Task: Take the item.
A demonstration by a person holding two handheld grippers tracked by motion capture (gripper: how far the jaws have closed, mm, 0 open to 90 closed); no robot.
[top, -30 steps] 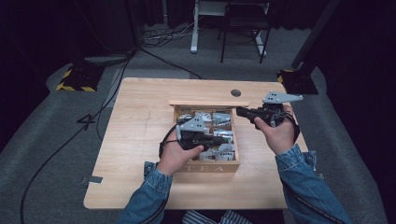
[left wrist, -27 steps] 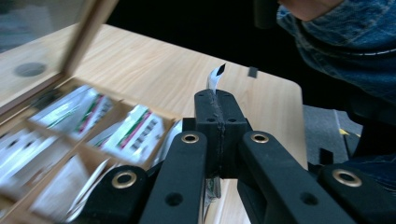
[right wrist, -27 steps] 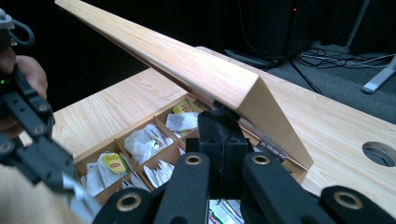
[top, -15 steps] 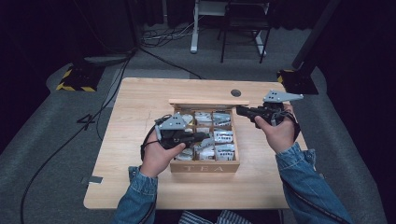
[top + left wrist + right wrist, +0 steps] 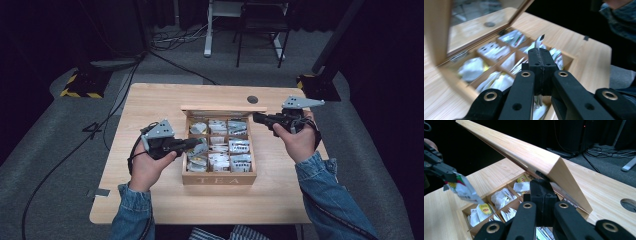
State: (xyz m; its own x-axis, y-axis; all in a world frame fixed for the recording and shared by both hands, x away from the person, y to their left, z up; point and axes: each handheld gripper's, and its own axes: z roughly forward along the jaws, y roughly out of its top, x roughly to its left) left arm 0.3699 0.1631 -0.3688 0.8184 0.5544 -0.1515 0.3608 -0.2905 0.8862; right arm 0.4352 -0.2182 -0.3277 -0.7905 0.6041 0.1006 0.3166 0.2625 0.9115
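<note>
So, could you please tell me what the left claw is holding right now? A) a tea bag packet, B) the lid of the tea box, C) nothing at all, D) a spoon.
A: the left claw is shut on a tea bag packet, lifted over the open tea box.

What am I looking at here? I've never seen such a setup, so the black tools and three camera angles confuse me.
A person in denim sleeves holds a two-jaw tool in each hand. One camera looks down from above; the other two ride on the tools.

On the light wooden table stands an open wooden tea box, its compartments full of tea bags.

The left gripper is shut on a white foil tea-bag sachet, held above the box's left edge. The right gripper has its jaws together at the raised wooden lid, apparently holding it open.
</note>
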